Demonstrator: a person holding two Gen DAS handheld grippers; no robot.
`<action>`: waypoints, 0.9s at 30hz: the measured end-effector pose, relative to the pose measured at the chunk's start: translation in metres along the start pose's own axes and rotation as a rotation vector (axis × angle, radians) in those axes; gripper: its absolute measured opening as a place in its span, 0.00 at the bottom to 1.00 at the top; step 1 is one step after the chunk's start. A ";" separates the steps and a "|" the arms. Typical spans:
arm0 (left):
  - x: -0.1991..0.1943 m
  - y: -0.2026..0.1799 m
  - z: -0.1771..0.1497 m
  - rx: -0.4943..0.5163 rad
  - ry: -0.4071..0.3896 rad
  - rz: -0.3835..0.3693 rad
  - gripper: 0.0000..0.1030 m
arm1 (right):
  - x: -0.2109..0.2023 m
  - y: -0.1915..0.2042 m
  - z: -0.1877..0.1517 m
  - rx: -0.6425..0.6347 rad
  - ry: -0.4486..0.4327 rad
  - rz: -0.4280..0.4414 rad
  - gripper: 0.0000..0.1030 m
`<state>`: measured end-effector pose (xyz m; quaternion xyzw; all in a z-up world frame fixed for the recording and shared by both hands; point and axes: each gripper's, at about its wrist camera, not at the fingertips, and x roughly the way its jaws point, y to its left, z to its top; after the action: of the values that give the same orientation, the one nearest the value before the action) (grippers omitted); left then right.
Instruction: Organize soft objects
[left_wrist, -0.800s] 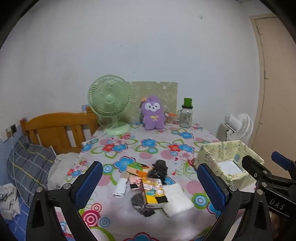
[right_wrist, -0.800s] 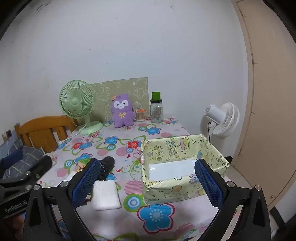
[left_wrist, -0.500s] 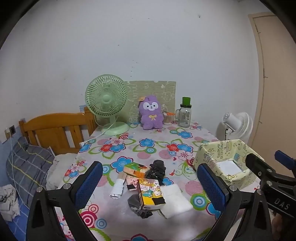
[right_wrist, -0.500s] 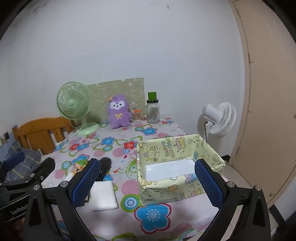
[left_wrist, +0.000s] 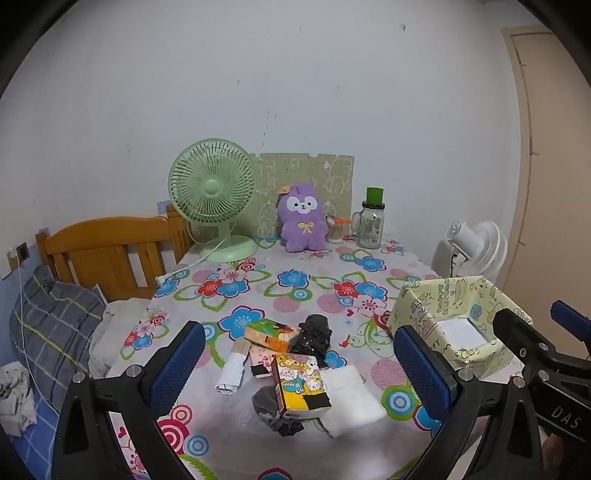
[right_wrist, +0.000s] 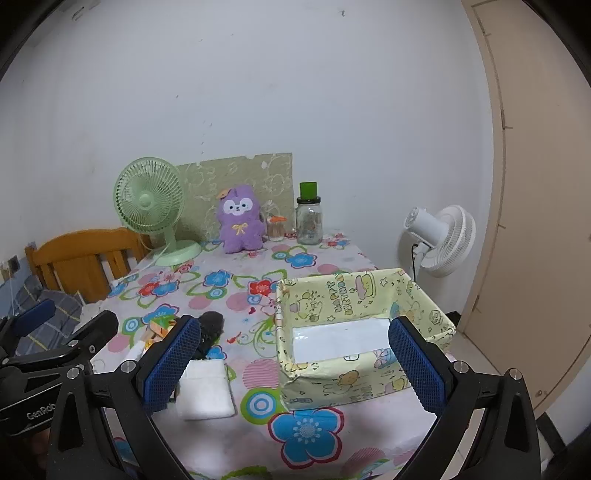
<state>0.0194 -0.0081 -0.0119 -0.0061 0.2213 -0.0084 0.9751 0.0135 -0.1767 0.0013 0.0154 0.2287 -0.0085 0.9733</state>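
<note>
A pile of small soft packs lies near the table's front edge: a white folded cloth, a yellow cartoon tissue pack, a dark grey pouch, a black crumpled item, an orange pack and a small white roll. A yellow patterned box stands to the right, with only a white sheet inside. My left gripper is open above the pile. My right gripper is open before the box.
At the table's back stand a green fan, a purple plush, a glass jar with a green lid and a small cup. A wooden bed frame and pillow are left; a white floor fan and door are right.
Both views have pulled back and up a little, so the table looks smaller and lower. Both grippers stay open; nothing on the table moved.
</note>
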 end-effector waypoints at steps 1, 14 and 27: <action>0.000 0.001 0.000 0.000 0.002 -0.001 1.00 | 0.000 0.001 0.000 0.001 -0.001 0.000 1.00; 0.005 0.005 -0.002 -0.004 0.008 0.002 1.00 | 0.002 0.004 -0.002 0.000 0.000 0.010 1.00; 0.005 0.003 -0.002 0.003 0.004 0.017 1.00 | 0.001 0.005 -0.003 0.010 -0.006 0.001 1.00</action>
<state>0.0230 -0.0056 -0.0164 -0.0027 0.2233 -0.0005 0.9748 0.0135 -0.1721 -0.0018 0.0204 0.2258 -0.0094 0.9739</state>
